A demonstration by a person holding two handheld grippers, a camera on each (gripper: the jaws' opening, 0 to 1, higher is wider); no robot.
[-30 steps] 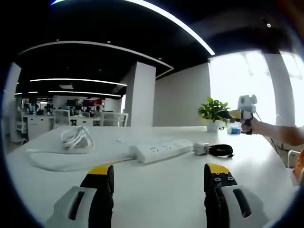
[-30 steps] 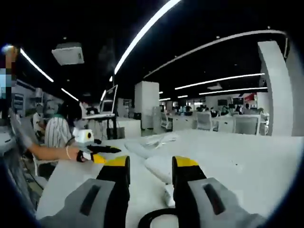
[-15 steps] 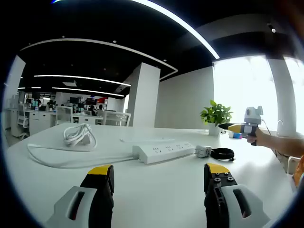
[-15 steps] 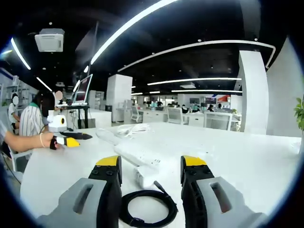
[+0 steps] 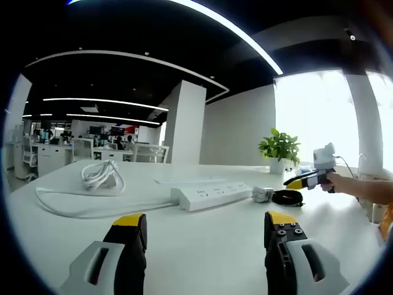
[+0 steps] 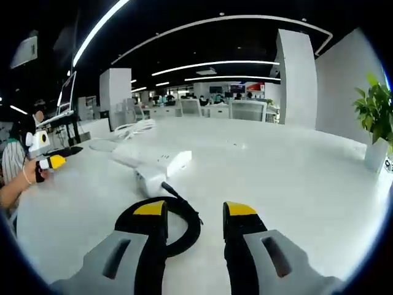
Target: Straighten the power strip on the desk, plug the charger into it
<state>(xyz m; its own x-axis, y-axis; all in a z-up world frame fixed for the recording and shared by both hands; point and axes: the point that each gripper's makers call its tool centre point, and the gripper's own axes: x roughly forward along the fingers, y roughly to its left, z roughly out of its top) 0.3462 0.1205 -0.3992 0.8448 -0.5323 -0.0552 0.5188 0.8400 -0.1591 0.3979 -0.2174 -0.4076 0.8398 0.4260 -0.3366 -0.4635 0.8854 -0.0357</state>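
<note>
A white power strip (image 5: 212, 195) lies at a slant on the white desk (image 5: 202, 258), its white cord (image 5: 92, 208) looping left to a coiled bundle (image 5: 101, 175). Just to its right sit a small white charger (image 5: 262, 194) and its coiled black cable (image 5: 287, 197). My left gripper (image 5: 204, 222) hovers open over the near desk, well short of the strip. My right gripper (image 5: 295, 182), held by a hand, hangs close above the black cable. In the right gripper view the charger (image 6: 149, 181) sits against the strip's end (image 6: 153, 160), and the right gripper (image 6: 195, 210) is open over the cable loop (image 6: 184, 224).
A potted plant (image 5: 279, 150) stands on the desk's far side, also visible as a plant (image 6: 376, 117) at the right. The left gripper (image 6: 52, 161), in a person's hand, shows at the left. Office desks and chairs fill the background. A bright window lies behind the right hand.
The right gripper has dropped and moved in toward the charger and black cable, which now sit right under its jaws. The left gripper has stayed nearly still.
</note>
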